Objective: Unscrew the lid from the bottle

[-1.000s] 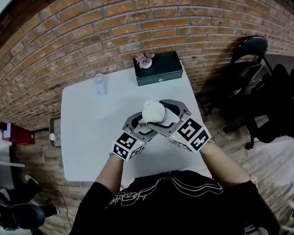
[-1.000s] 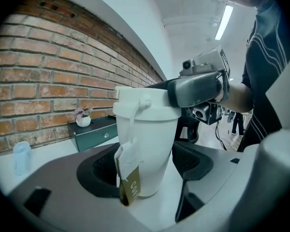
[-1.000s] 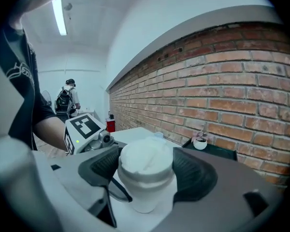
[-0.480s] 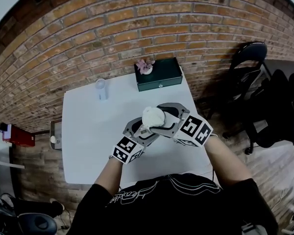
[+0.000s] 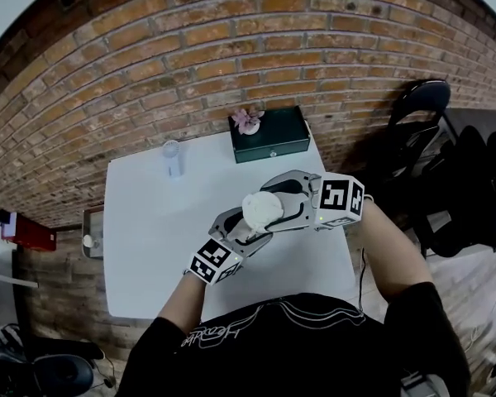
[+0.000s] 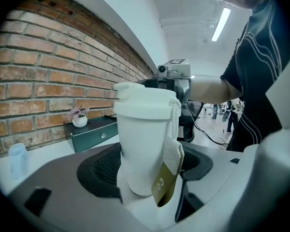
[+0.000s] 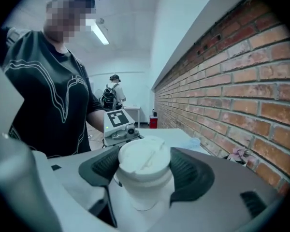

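Above the white table (image 5: 145, 238), over its edge nearest the person, a white bottle (image 6: 144, 149) is held clear of the tabletop between the two grippers. The left gripper (image 5: 249, 227) comes up from below with its jaws spread wide and clamped on the lower body of the bottle, one dark pad pressing on each side. The bottle stands roughly upright in that grip. A gold tag (image 6: 165, 186) on a white strap hangs down the bottle's side. The right gripper (image 5: 274, 203) reaches in from the person's right at the top. Its jaws are also set wide and closed on the lid (image 7: 143, 159), whose rim sits between the two ribbed pads. The lid is on the bottle's neck. At the table's far edge, against the brick wall (image 5: 231, 48), lies a dark green box (image 5: 273, 137). A small white pot of pink flowers (image 5: 248, 122) stands on its left end. To the left along that same far edge stands a small translucent container (image 5: 173, 157). A black chair (image 5: 422, 110) stands off the table's right side.
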Action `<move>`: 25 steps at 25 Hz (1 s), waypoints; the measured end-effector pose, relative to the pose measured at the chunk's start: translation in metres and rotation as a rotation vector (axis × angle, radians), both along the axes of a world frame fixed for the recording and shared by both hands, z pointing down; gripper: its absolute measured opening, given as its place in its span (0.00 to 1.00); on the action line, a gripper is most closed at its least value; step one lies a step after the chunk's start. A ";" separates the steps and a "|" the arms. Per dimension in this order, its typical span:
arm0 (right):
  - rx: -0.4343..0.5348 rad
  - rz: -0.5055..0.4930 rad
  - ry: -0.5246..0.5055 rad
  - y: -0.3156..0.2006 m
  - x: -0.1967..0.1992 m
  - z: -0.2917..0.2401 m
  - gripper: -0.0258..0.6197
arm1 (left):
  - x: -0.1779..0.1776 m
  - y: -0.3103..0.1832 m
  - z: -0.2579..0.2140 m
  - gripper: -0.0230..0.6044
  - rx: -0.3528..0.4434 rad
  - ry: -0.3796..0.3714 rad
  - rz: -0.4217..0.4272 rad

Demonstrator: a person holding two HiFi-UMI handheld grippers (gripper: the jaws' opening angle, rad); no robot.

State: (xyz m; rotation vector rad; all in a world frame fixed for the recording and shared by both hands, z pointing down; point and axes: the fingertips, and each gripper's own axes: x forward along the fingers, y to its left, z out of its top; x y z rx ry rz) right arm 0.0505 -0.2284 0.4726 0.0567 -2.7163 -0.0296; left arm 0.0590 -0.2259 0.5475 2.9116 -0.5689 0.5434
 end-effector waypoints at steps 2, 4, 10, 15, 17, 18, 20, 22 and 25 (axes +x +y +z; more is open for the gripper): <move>0.011 -0.035 0.014 0.001 0.000 0.000 0.54 | 0.000 0.000 0.000 0.59 -0.001 -0.008 0.007; 0.017 -0.059 0.037 0.001 0.001 0.000 0.54 | 0.002 -0.001 0.000 0.59 -0.012 -0.013 0.004; -0.037 0.013 0.073 0.001 -0.001 -0.001 0.54 | 0.001 0.000 0.000 0.59 -0.035 -0.042 -0.013; -0.002 0.171 0.024 0.005 0.003 -0.008 0.62 | 0.000 0.000 0.000 0.60 -0.036 -0.028 -0.020; 0.002 0.295 -0.005 -0.001 0.007 -0.010 0.64 | 0.000 0.000 0.000 0.59 -0.035 -0.028 -0.024; -0.005 0.366 -0.021 -0.004 0.010 -0.011 0.65 | 0.000 0.000 0.001 0.59 -0.036 -0.028 -0.027; -0.051 0.498 -0.069 -0.009 0.015 -0.013 0.63 | -0.001 0.000 0.001 0.59 -0.040 -0.027 -0.034; -0.107 0.608 -0.121 -0.012 0.018 -0.015 0.62 | -0.002 0.000 0.001 0.59 -0.042 -0.022 -0.041; -0.127 0.725 -0.125 -0.009 0.014 -0.012 0.63 | -0.001 0.001 0.001 0.59 -0.048 -0.020 -0.045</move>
